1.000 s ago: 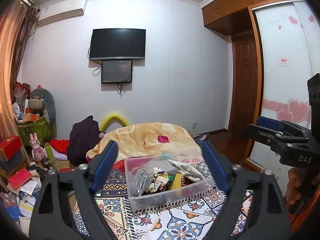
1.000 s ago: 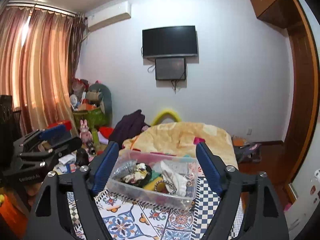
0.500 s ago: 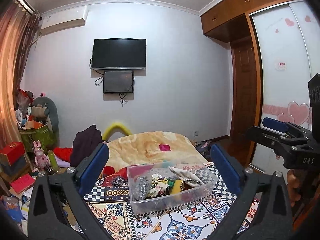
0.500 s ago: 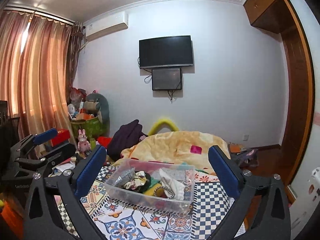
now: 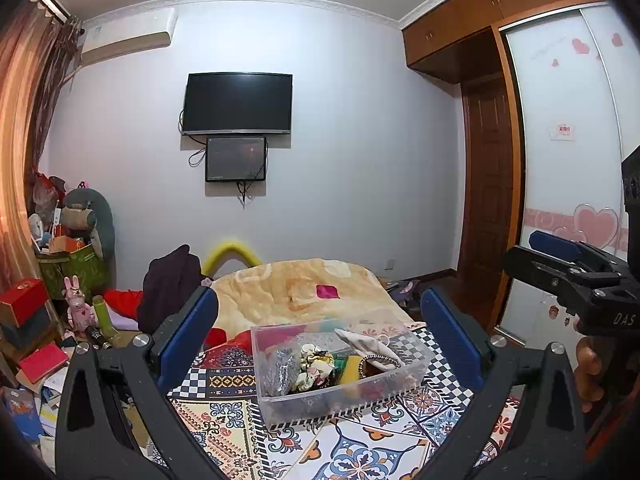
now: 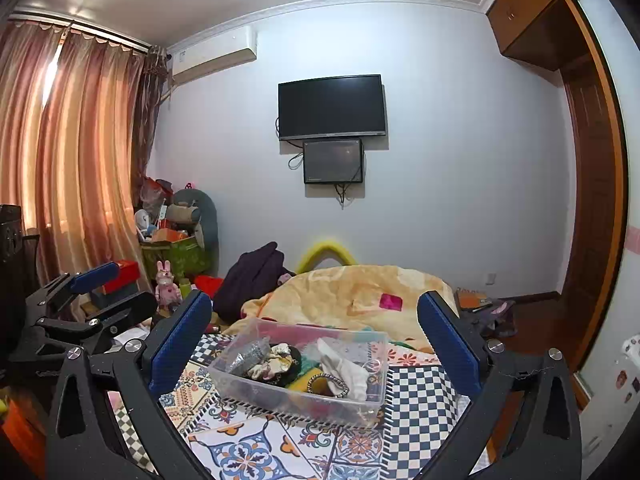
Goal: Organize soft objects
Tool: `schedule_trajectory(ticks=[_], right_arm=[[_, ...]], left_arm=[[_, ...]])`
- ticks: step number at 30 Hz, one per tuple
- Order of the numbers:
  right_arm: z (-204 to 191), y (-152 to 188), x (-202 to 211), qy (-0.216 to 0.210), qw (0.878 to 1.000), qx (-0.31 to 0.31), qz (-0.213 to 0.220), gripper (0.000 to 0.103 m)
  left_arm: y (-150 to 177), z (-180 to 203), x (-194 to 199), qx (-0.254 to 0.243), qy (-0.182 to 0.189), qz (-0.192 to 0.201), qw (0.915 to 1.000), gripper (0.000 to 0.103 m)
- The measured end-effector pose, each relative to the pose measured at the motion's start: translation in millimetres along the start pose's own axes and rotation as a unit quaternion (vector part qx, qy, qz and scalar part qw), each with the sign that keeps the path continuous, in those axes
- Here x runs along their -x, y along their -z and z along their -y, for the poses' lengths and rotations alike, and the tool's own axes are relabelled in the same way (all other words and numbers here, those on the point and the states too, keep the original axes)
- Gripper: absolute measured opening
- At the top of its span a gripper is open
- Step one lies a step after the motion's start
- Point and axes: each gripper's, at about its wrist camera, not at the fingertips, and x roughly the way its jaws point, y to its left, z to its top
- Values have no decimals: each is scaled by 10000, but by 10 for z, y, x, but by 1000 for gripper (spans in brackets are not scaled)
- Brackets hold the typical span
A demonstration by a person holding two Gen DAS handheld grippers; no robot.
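A clear plastic bin (image 5: 416,364) stands on a patterned bedspread (image 5: 360,444) ahead of me. It holds soft items: a silver pouch (image 5: 278,368), scrunchies (image 5: 314,362), a white cloth (image 5: 366,344), something yellow. The bin also shows in the right wrist view (image 6: 376,396). My left gripper (image 5: 318,328) is open and empty, short of the bin. My right gripper (image 6: 314,328) is open and empty, short of the bin too. The right gripper shows at the right edge of the left wrist view (image 5: 568,264); the left gripper shows at the left of the right wrist view (image 6: 92,296).
A yellow-orange quilt (image 5: 296,288) is bunched behind the bin. A dark garment (image 5: 168,284) and floor clutter with a pink rabbit toy (image 5: 76,304) lie at the left. A television (image 5: 238,104) hangs on the far wall. A wardrobe (image 5: 568,160) stands on the right.
Both grippers have opened wider. Both views have tilted down a little and pulled back slightly, so the bin sits lower and the wall fills more of each frame.
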Motion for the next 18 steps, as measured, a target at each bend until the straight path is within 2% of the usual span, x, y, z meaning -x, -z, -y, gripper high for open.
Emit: schedule_trajectory(ticks=[18], right_arm=[[-3,-30,28,-7,10000,23,27,103]], left_arm=[[-11,23,10,-21,11,-15,10000,103]])
